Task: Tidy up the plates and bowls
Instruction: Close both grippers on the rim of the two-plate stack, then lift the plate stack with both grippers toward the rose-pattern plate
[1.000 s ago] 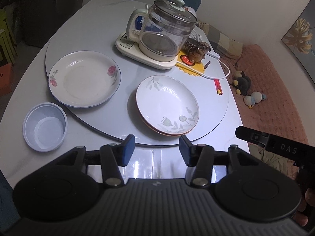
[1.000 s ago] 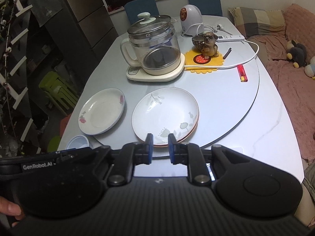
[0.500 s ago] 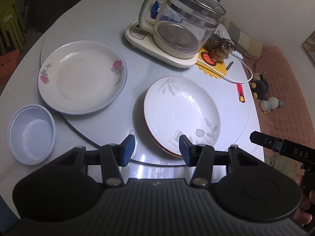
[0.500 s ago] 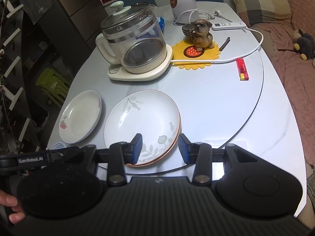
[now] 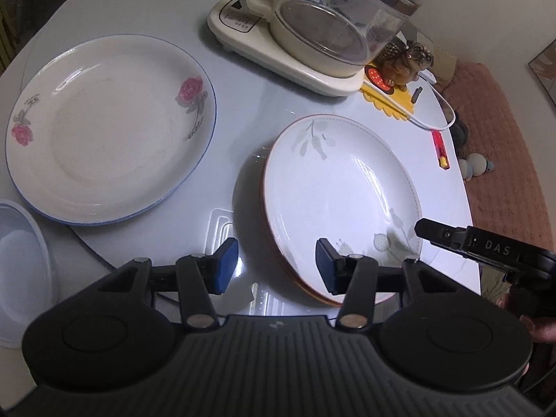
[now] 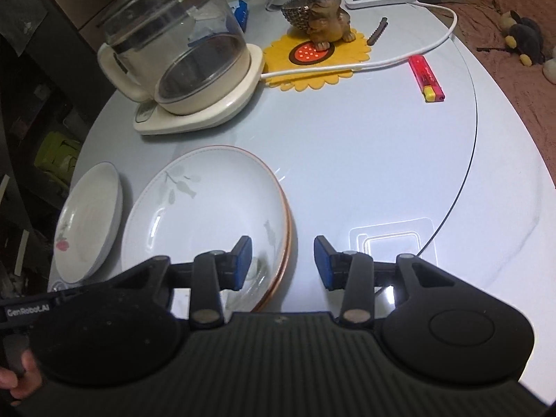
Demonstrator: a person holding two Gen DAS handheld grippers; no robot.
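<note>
We are in a home, in a dining corner that opens onto a living room. A round table [image 6: 382, 160] fills the middle of both views, carrying a glass electric kettle [image 6: 180, 52] on its base, a dog figurine [image 6: 323, 10] on a yellow mat, a lighter [image 6: 426, 77] and a remote. At the right edge of the frame we see a pink-covered sofa [image 5: 514, 160] with soft toys [image 6: 524, 38]; a framed picture [image 5: 545, 66] hangs upper right.

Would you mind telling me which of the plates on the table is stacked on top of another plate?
It is the leaf-patterned plate, with an orange-rimmed plate showing beneath its edge. The rose-patterned plate lies alone on the turntable.
</note>
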